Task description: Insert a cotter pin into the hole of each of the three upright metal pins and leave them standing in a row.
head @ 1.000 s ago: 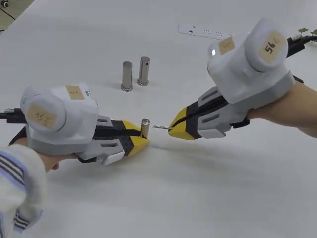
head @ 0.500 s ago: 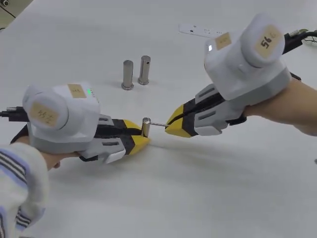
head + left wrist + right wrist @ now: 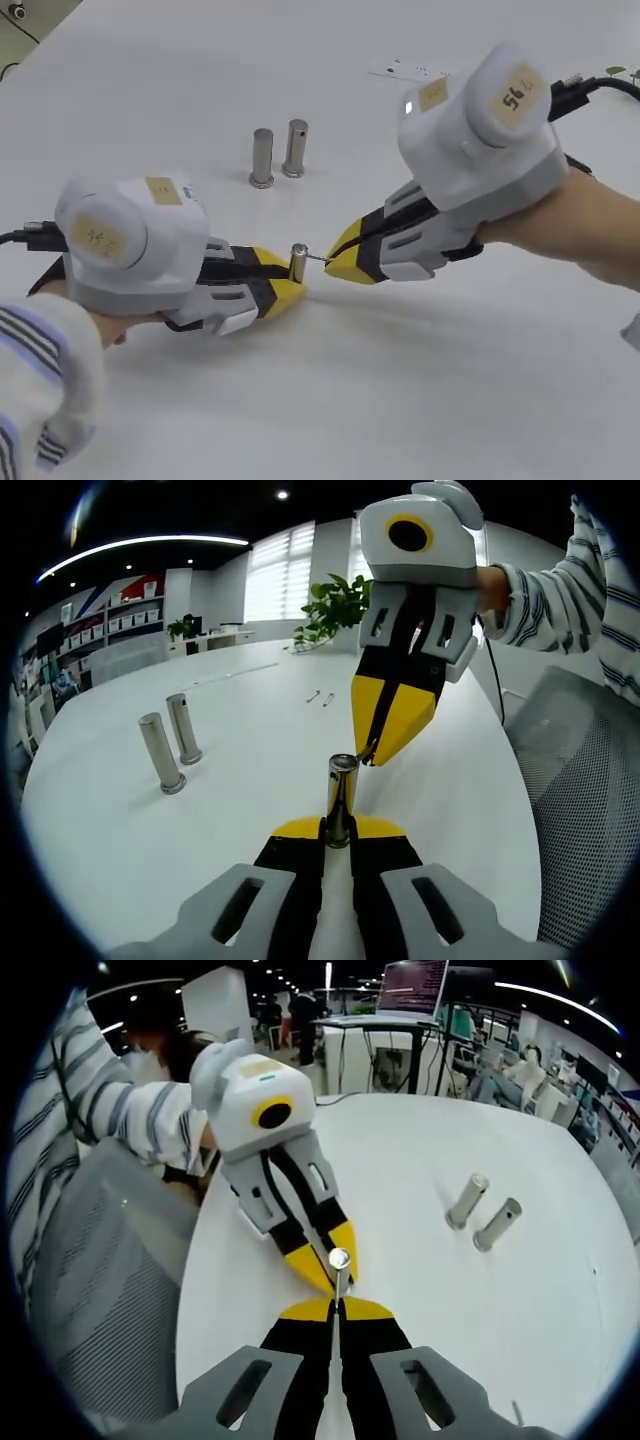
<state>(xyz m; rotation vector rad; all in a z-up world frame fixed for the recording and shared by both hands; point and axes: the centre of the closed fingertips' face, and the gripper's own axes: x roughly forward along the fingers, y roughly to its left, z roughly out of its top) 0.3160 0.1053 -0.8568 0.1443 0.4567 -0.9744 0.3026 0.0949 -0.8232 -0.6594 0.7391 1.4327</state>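
Left claw is closed narrow on the lower shaft of the metal pin, standing it upright on the table. Right claw is pinched shut on the cotter pin, held roughly level with its tip at the metal pin's top end. Can't tell if it's in the hole yet.

Second metal pin and third metal pin stand side by side, well apart behind.

Metal pin looks rigid, smooth and tippy, so grip low and keep the hole clear. Cotter pin is thin, light wire and probably bends easily, so hold the rear end and push straight.

Spare cotter pins lie loose on the table.
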